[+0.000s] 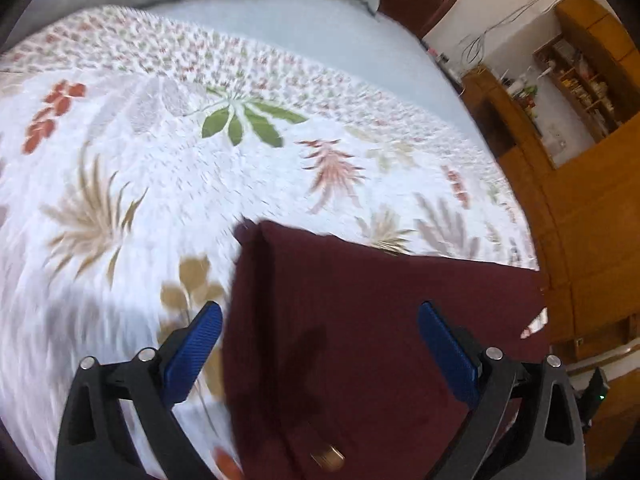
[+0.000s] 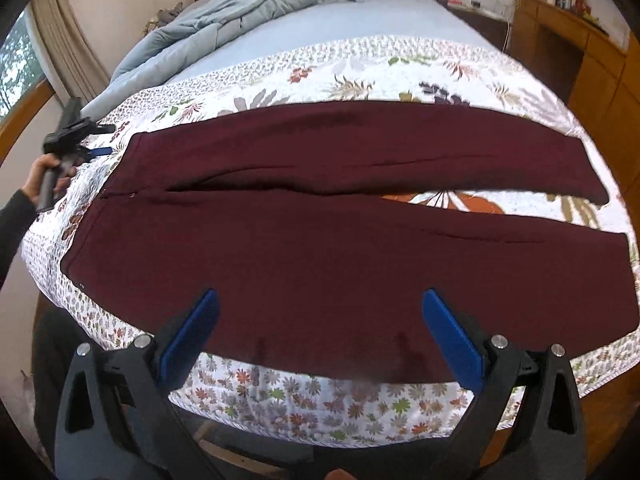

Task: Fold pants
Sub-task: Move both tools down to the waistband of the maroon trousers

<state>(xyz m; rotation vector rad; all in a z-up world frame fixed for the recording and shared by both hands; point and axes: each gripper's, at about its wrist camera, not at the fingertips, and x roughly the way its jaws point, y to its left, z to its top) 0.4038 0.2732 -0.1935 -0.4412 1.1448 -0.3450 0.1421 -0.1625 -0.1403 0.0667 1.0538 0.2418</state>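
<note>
Blue ribbed finger pads (image 2: 188,340) on black plastic arms frame both wrist views. Right gripper (image 2: 320,332) is spread wide and empty, hovering over the near edge of the pants (image 2: 320,240). Left gripper (image 1: 320,352) is likewise released, nothing between its fingers, poised above the waist end of the pants (image 1: 360,340); the right view shows it at far left (image 2: 86,142), held by a hand (image 2: 42,178) in a dark sleeve.

Pants lie flat across the foot of the bed, waistband toward the left, both legs running right and splaying apart so a wedge of the quilt (image 2: 440,200) shows between them. Probably laid out this way so one leg can be folded over the other; each gripper sits near one end of the garment, which suits a lengthwise fold. No fold appears made yet.

Fabric is maroon, matte, soft-looking, with shallow creases along the inner seams; a small gold-coloured tab (image 1: 328,458) shows near the waist, exact nature unclear. Quilt is white, stitched texture, printed with leaves and flowers, small-flower border hanging over the bed edge. Beyond it is a plain pale blue sheet (image 2: 360,28) and a rumpled grey-blue duvet (image 2: 240,12) pushed to the headboard, clear of the work area. Wooden cabinets (image 1: 592,220) stand at the right. Left view is motion-blurred.
</note>
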